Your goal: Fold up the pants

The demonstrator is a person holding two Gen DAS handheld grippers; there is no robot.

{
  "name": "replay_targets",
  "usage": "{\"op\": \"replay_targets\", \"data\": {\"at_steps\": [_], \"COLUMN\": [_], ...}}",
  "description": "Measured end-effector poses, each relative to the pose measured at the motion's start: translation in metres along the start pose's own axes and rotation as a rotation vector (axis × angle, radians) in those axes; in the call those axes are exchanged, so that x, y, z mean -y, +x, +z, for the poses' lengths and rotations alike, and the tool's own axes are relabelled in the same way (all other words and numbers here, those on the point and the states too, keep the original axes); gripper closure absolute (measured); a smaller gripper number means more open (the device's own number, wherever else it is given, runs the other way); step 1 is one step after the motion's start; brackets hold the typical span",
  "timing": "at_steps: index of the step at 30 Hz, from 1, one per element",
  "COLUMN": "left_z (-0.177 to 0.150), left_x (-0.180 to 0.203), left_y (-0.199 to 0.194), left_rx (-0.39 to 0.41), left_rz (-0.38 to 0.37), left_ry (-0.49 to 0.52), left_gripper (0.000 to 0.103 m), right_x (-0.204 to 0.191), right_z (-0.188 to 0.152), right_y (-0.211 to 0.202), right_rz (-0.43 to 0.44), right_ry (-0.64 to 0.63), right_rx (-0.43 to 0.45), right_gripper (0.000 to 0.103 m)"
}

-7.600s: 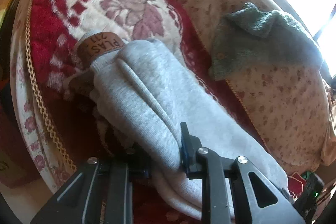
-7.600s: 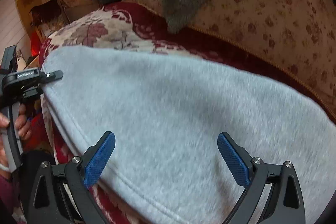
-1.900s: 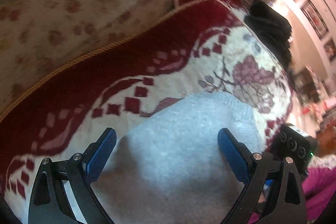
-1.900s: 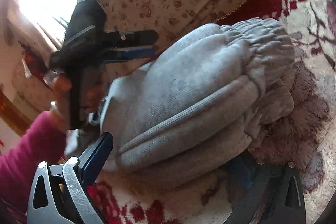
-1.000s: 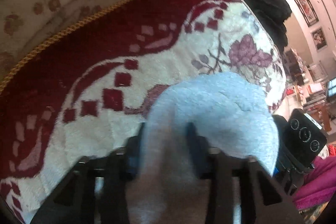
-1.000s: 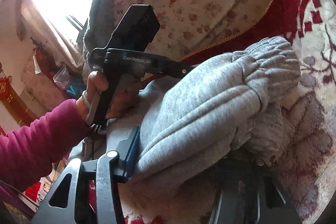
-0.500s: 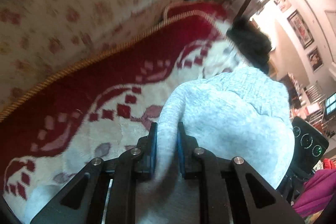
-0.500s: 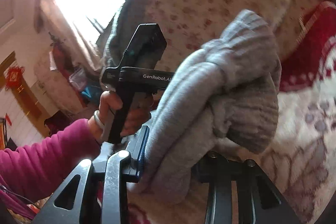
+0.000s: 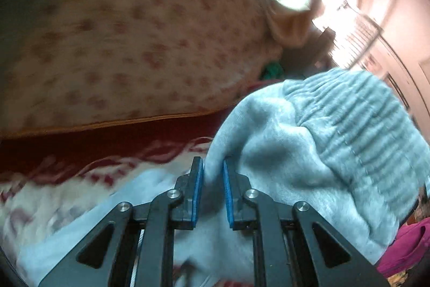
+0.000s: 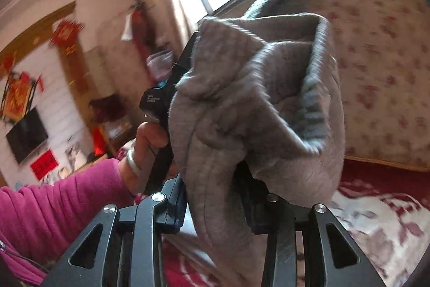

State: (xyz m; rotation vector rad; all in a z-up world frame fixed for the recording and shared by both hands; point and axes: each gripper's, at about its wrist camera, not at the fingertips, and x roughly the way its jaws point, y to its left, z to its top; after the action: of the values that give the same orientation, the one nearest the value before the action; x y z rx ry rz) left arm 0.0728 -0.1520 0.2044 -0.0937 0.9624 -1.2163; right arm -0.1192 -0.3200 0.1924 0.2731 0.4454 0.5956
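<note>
Pants, a pair of light grey fleece sweatpants [image 9: 309, 152] with a ribbed elastic band, are bunched and raised off the red-and-cream floral plush blanket [image 9: 88, 152] below, carried between both our tools. We read this as carrying a folded end over for the next fold. Our left gripper [image 9: 213, 176] has its blue pads clamped tight on a thin pleat of the cloth. Our right gripper [image 10: 212, 203] is clamped on a much thicker wad [image 10: 255, 112], which keeps its jaws partly apart; they have just been closing on it. Two separate holds likely keep the edge spread instead of sagging. The fleece looks soft and limp, with the ribbing stiffer. In the right wrist view a hand [image 10: 145, 147] in a magenta knit sleeve [image 10: 56, 206] holds the left tool. A cream cushion with small reddish flowers [image 9: 121, 31] stands behind the blanket.
</note>
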Motion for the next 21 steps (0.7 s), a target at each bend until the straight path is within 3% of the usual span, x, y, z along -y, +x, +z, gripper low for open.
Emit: {"op": "replay_targets", "data": {"at_steps": [4,9,10,12,13,15,16,17,19,21], "left_z": [-0.049,-0.135,-0.149,-0.176,-0.189,-0.202,-0.205,-0.206,-0.203,-0.200], "left_x": [-0.054,-0.121,-0.130,-0.146,-0.151,-0.149,-0.145,-0.138,-0.122,-0.102], "left_y": [-0.056,-0.106,-0.114,-0.133,-0.145,-0.161,-0.170,-0.176,-0.182,-0.185], "left_rx": [0.055,0.102,0.111,0.150,0.178,0.223,0.240,0.255,0.271,0.278], "left_rz": [0.101,0.224,0.241,0.270,0.294,0.292,0.285,0.289,0.304,0.304], "left_ry": [-0.136,-0.368,-0.403,-0.481,-0.514,-0.537,-0.534,-0.523,-0.482,-0.437], "left_gripper": [0.092,0.091,0.089,0.070,0.066,0.059,0.057,0.052,0.045,0.040], "right_x": [-0.038,-0.073,-0.075,-0.077,-0.079,-0.085,-0.090,-0.094,-0.105,-0.106], "right_z": [-0.012,-0.049,-0.057,-0.076,-0.085,-0.094,-0.093,-0.092,-0.089,-0.088], "right_y": [0.057,0.129,0.139,0.164,0.174,0.178,0.175,0.169,0.153,0.137], "right_rz": [0.060,0.096,0.099,0.086,0.072,0.083,0.118,0.154,0.199,0.173], "right_ry": [-0.077,-0.167,-0.169,-0.175,-0.179,-0.155,-0.144,-0.141,-0.169,-0.200], "right_rx": [-0.101,-0.257,-0.283,-0.359,-0.391,-0.411,-0.408,-0.405,-0.398,-0.382], "right_gripper": [0.065,0.065,0.065,0.062,0.061,0.041,0.020,0.012,0.012,0.012]}}
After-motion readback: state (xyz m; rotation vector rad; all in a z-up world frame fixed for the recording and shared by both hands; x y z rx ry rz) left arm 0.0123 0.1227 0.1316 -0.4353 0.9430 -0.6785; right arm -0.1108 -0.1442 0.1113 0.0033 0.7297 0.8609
